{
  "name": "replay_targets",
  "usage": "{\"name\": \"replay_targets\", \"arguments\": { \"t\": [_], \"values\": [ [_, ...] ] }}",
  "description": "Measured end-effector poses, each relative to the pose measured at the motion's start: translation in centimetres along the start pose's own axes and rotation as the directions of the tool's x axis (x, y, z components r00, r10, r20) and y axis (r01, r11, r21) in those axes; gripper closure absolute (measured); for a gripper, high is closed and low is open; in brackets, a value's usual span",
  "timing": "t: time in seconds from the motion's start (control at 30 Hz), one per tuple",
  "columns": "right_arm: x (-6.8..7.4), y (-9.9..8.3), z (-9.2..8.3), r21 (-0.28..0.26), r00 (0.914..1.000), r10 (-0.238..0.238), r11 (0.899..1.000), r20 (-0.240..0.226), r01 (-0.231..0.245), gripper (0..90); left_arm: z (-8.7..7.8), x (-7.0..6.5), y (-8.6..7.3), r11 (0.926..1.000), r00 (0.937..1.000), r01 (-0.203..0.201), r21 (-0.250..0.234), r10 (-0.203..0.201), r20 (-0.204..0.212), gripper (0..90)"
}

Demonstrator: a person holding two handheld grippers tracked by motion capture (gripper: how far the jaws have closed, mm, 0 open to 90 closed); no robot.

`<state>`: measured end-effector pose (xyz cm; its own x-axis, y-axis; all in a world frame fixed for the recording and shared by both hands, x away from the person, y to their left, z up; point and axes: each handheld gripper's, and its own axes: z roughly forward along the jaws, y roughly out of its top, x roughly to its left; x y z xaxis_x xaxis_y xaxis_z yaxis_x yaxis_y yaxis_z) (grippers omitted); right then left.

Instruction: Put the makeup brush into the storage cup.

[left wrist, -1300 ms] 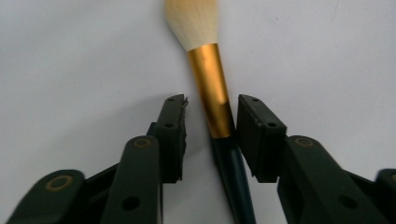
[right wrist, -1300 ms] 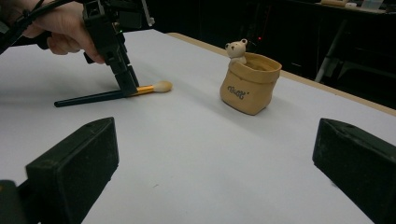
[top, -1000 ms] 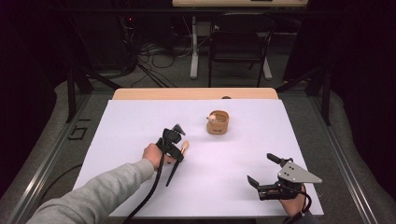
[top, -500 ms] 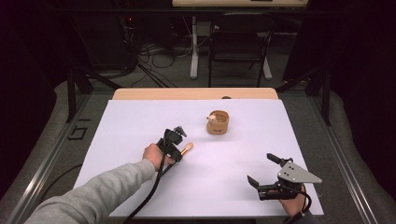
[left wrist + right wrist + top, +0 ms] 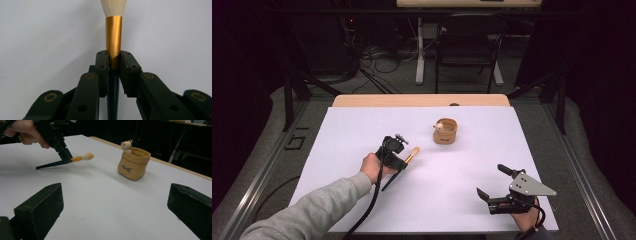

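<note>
Half the brush (image 5: 113,37) handle behind jaws.

The brush (image 5: 113,37) has a polished gold metal ferrule with a soft sheen, a fluffy cream bristle tuft, and a smooth, dark, glossy handle. The left hand-held gripper (image 5: 113,62) is matt black plastic with brass-coloured rivets. The desk (image 5: 362,125) wears a smooth, matt white sheet, bare pale wood showing at its 12 o'clock edge. The tan pouch-shaped holder (image 5: 133,165) looks smooth and matt, like ceramic, as does its cream bear.
</note>
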<state>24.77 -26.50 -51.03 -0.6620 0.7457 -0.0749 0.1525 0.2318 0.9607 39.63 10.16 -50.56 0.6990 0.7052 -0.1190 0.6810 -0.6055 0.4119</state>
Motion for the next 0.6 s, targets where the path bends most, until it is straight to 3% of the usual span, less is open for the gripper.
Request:
{"name": "replay_targets", "arguments": {
  "t": [0.27, 0.6],
  "values": [
    [0.0, 0.0, 0.0, 0.001, 1.0000, 0.002, 1.000, -0.001, -0.002, 0.0, -1.5, -0.6, 0.0, 0.9938, 0.9990, -0.040, -0.104, 0.041, 0.014, 77.7],
    [-0.1, 0.0, 0.0, 0.004, 1.0000, -0.001, 1.000, -0.005, 0.001, 0.0, -3.1, -1.1, -0.1, 0.9744, 0.9976, -0.061, -0.216, 0.067, 0.019, 77.8]
  ]
}}
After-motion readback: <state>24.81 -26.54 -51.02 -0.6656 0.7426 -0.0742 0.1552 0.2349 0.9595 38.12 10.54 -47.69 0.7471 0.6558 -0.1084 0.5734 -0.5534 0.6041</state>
